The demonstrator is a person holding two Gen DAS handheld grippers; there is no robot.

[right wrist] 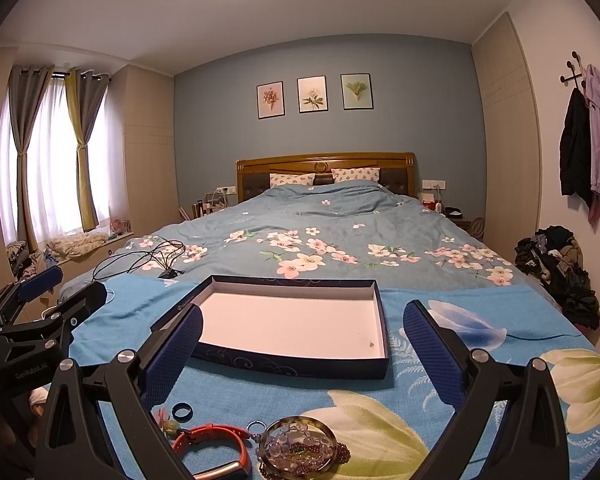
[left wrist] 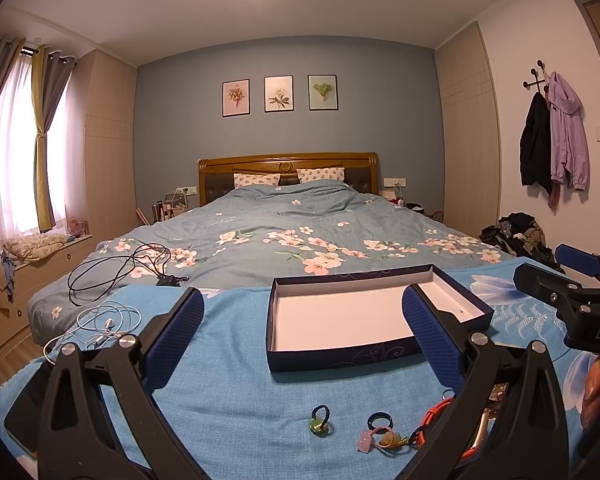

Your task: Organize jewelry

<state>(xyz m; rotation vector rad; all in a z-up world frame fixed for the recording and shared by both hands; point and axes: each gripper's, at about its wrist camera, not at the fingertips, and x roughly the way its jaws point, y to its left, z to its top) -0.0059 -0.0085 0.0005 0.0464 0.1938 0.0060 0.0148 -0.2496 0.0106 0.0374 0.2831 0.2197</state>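
Note:
An open dark blue box (left wrist: 340,354) with a white inside lies on a blue floral cloth (left wrist: 228,384) on the bed; it also shows in the right wrist view (right wrist: 292,364). A tiny item (right wrist: 371,344) lies in its corner. In front of it lie a beaded ring with a green stone (left wrist: 320,422), a dark ring (left wrist: 380,420), a pink and green charm (left wrist: 382,439), an orange band (right wrist: 212,446) and a round glass pendant (right wrist: 298,444). My left gripper (left wrist: 304,340) is open and empty above them. My right gripper (right wrist: 302,344) is open and empty too.
White earphones (left wrist: 100,326) and a black cable (left wrist: 128,266) lie on the bed to the left. The flowered duvet (left wrist: 300,232) stretches to the headboard. Clothes are piled on the floor at right (right wrist: 556,268). The bed's left edge drops to the wooden floor.

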